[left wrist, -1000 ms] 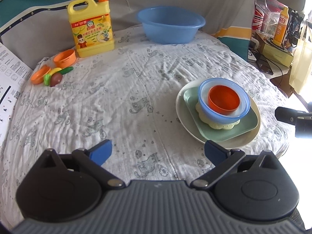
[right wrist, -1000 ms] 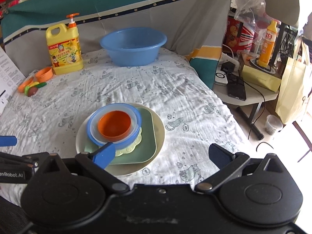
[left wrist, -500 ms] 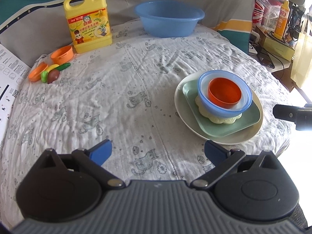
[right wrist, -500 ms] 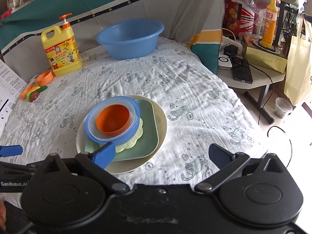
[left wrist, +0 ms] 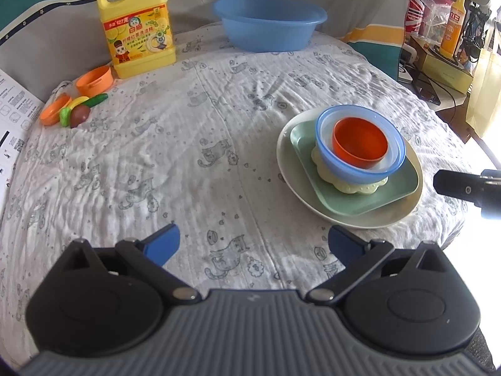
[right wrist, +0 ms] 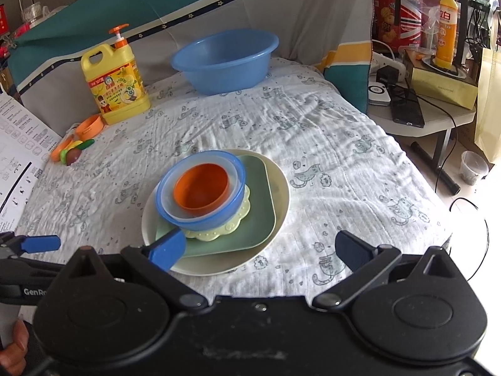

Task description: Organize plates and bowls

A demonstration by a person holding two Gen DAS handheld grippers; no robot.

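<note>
Apparently sorted by size for stability, the round cream plate (right wrist: 275, 200) near the desk's (left wrist: 188, 125) right edge carries a square green plate (right wrist: 260, 219), blue plastic bowl (right wrist: 200, 219) and orange cup (right wrist: 200, 191). Each hand-held gripper, left (left wrist: 253, 244) and right (right wrist: 260, 250), hovers spread, empty.

Bare patterned cloth (left wrist: 194, 144) across the counter's centre and left, stack of plates and bowls (left wrist: 350, 166) occupying the near right, detergent jug (left wrist: 137, 28), blue basin (left wrist: 269, 22) and toy food (left wrist: 75, 109) lining the far edge.
</note>
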